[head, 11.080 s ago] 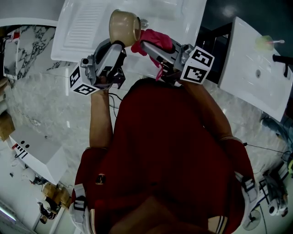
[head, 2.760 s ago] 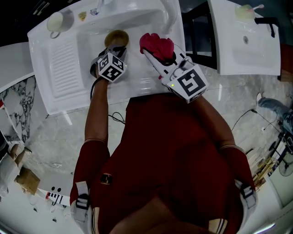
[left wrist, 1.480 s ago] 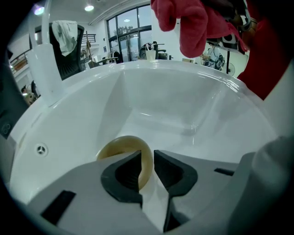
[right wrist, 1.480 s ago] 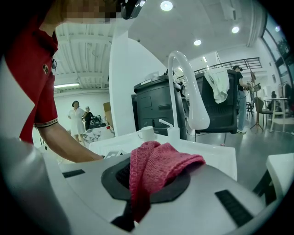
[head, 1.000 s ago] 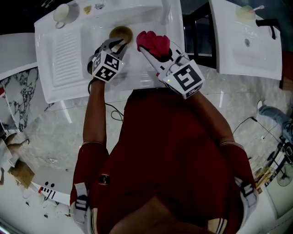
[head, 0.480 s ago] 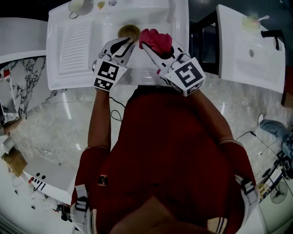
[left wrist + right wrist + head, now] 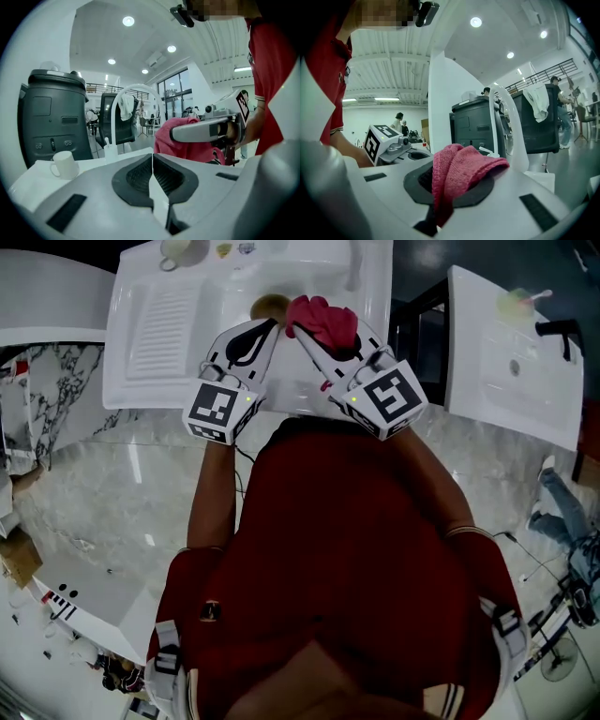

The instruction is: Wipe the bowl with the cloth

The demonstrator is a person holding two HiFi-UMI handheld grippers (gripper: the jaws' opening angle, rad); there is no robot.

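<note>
The tan bowl (image 7: 270,306) sits in the basin of the white sink (image 7: 159,324), free of both grippers. My left gripper (image 7: 265,326) hovers just short of it, jaws shut with nothing between them, as the left gripper view (image 7: 152,157) also shows. My right gripper (image 7: 314,334) is right beside it, shut on the red cloth (image 7: 323,320). In the right gripper view the cloth (image 7: 459,171) bulges out of the closed jaws and hangs over them. The bowl is hidden in both gripper views.
A white mug (image 7: 176,249) stands at the sink's far left corner, also seen as the mug (image 7: 63,165) in the left gripper view. A curved white tap (image 7: 136,91) rises behind the basin. A ribbed drainboard (image 7: 155,320) lies left; a second white basin (image 7: 511,362) is at right.
Eleven seconds ago my left gripper held the bowl up against the cloth. The bowl now rests in the basin, and the left gripper has come off it and shut. Right gripper keeps the cloth.
</note>
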